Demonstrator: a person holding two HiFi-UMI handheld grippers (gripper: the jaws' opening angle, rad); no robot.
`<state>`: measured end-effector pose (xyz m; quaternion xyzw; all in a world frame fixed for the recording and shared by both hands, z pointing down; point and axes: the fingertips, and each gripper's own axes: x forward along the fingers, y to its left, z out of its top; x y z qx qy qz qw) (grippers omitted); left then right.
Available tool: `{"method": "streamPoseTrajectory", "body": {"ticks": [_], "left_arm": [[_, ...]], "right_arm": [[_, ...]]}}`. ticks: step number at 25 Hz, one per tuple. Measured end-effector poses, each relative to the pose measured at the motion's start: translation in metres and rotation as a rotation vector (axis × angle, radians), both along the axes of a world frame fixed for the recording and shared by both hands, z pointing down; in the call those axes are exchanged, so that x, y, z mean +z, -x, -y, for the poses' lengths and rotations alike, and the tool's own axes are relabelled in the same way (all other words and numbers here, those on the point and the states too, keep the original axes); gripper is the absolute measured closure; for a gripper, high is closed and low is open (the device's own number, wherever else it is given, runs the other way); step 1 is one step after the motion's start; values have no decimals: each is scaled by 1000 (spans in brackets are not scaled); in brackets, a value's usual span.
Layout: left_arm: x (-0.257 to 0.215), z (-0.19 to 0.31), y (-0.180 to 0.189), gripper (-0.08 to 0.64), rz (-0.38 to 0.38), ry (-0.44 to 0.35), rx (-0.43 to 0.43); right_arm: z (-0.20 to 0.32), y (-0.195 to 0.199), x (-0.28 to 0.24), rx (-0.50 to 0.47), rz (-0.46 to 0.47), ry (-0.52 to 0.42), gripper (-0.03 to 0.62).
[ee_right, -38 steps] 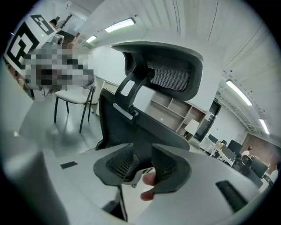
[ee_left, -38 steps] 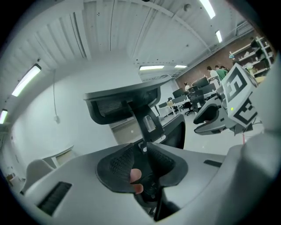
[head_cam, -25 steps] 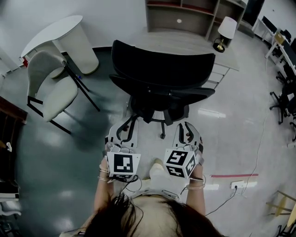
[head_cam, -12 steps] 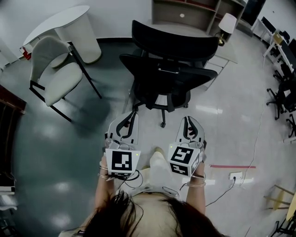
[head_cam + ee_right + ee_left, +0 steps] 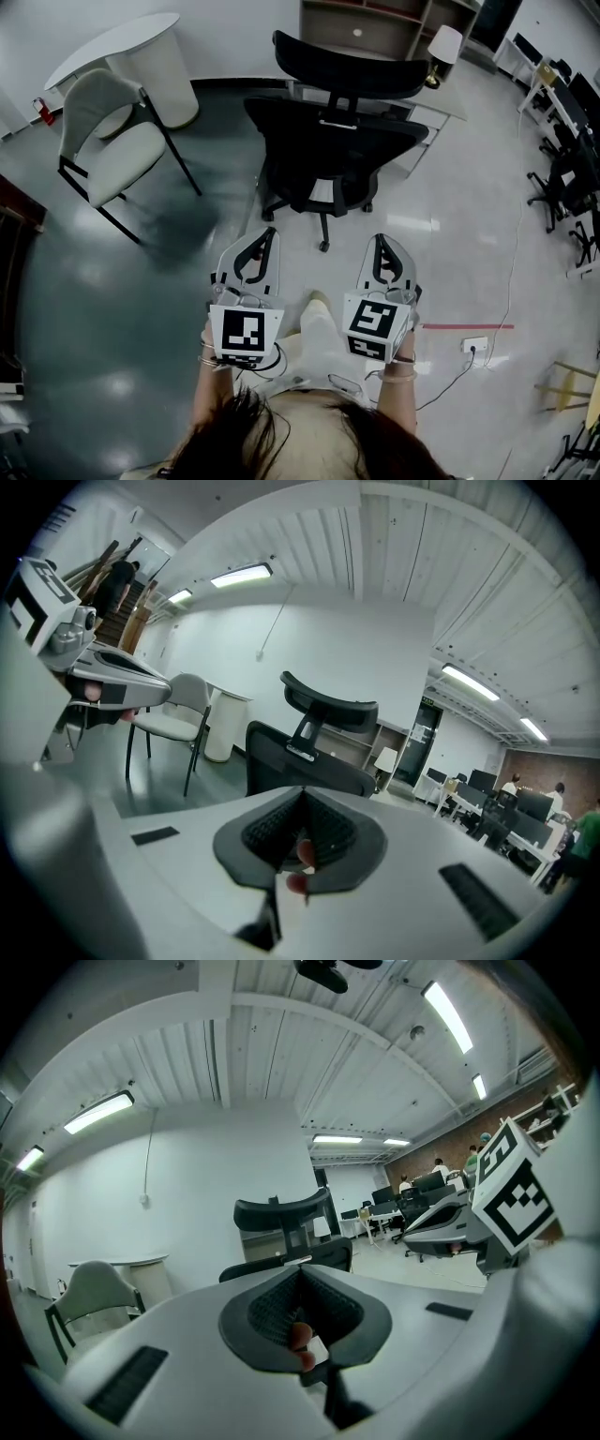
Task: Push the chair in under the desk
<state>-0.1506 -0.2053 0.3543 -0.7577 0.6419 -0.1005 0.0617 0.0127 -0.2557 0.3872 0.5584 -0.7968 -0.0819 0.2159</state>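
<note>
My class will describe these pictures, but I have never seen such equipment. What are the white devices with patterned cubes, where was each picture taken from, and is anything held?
No robot: a person holds a two-jaw tool in each hand, the left gripper and the right gripper; the cubes are parts of them. The head view is from a camera on the person's head, looking steeply down. Each gripper view is from a camera riding on that gripper, looking along its jaws. Ahead stands a black office chair at a desk, a white chair and a round table to its left. Both grippers' jaws have just closed, empty; neither touches the black office chair.
</note>
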Motion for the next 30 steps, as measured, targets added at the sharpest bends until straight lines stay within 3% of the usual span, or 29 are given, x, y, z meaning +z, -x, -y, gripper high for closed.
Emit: {"method": "streamPoseTrajectory", "body": {"ticks": [9, 16, 22, 30], "left_arm": [[-5, -15, 3, 548, 13, -28, -8], [-7, -13, 4, 548, 10, -34, -35], [-7, -18, -10, 548, -23, -22, -51], [-5, -26, -26, 548, -12, -11, -88]], "right_arm": [[-15, 7, -17, -31, -53, -52, 569], [-17, 20, -18, -113, -124, -78, 569], [-21, 9, -21, -151, -162, -86, 569], [-26, -6, -25, -188, -186, -102, 569]]}}
